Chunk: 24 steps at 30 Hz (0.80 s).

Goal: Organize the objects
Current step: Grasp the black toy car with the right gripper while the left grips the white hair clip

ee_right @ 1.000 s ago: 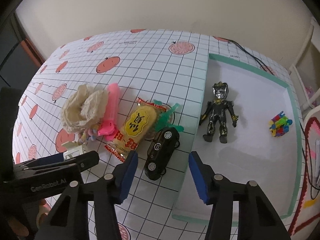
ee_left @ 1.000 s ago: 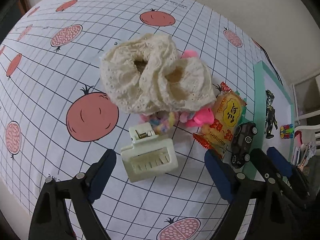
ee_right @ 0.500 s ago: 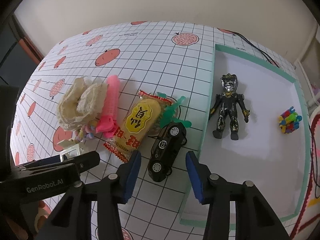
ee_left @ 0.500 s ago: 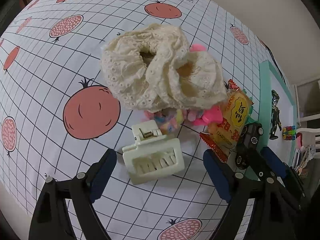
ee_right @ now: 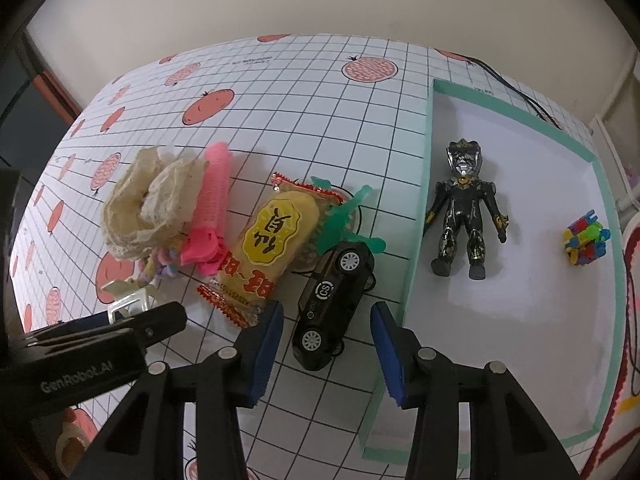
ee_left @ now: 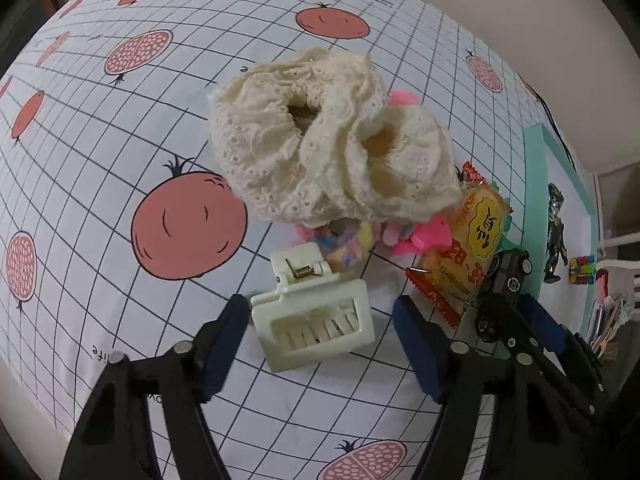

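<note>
Right wrist: 1 toy car [ee_right: 334,305] between open hand-held gripper [ee_right: 326,354]; left hand-held gripper [ee_left: 320,338] open around 1 clip [ee_left: 314,312].

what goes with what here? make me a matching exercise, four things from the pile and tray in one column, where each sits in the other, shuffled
Things:
1. cream hair claw
2. black toy car
3. action figure
4. lace scrunchie

Places:
A. lying inside the green-rimmed tray
B. between the open fingers of the right gripper
C. between the open fingers of the left gripper
D. on top of the pile, beside the pink comb

Pairs: 1-C, 2-B, 3-A, 4-D
</note>
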### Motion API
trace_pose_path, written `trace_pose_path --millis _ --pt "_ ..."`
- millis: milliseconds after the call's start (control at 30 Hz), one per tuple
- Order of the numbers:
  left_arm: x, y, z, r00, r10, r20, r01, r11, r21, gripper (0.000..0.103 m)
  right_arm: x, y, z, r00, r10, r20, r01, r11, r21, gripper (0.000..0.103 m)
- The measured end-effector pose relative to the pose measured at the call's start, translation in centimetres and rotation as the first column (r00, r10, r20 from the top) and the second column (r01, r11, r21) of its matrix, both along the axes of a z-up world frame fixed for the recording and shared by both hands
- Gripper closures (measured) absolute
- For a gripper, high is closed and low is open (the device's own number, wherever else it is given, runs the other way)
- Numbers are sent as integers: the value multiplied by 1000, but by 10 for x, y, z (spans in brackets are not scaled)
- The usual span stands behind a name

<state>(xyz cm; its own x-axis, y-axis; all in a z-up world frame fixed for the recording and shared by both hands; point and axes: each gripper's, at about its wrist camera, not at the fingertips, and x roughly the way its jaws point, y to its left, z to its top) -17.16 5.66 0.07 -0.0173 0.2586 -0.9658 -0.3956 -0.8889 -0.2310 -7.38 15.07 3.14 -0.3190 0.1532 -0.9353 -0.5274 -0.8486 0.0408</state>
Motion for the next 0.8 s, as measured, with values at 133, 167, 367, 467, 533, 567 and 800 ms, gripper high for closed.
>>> trace_pose_path --millis 133,167,367,467,533,567,800 --pt "-1 -4 3 1000 -9 -5 9 1000 -5 31 -1 -1 -1 1000 2 -1 -2 1000 8 55" --pt "-2 -4 3 1000 -9 -6 9 1000 -6 31 -2 -2 -1 1000 1 -2 -1 1000 10 55" --pt "-2 -4 3 1000 -4 -8 4 1000 -6 34 -4 -4 -3 1000 4 -3 -3 1000 16 56" --pt "-3 -3 4 1000 0 -7 0 1000 -5 34 -6 -4 -8 1000 2 7 -2 1000 10 58" --pt "-3 -4 4 1000 1 -7 -1 1000 -4 34 -7 -5 -11 1000 2 13 -2 1000 10 59" --pt "-3 -4 4 1000 1 -7 -1 1000 -4 34 -7 -6 -12 1000 2 15 -3 1000 11 59" --pt "-5 -5 3 1000 -2 -5 2 1000 -3 34 -6 -5 -15 1000 -4 18 4 1000 14 59"
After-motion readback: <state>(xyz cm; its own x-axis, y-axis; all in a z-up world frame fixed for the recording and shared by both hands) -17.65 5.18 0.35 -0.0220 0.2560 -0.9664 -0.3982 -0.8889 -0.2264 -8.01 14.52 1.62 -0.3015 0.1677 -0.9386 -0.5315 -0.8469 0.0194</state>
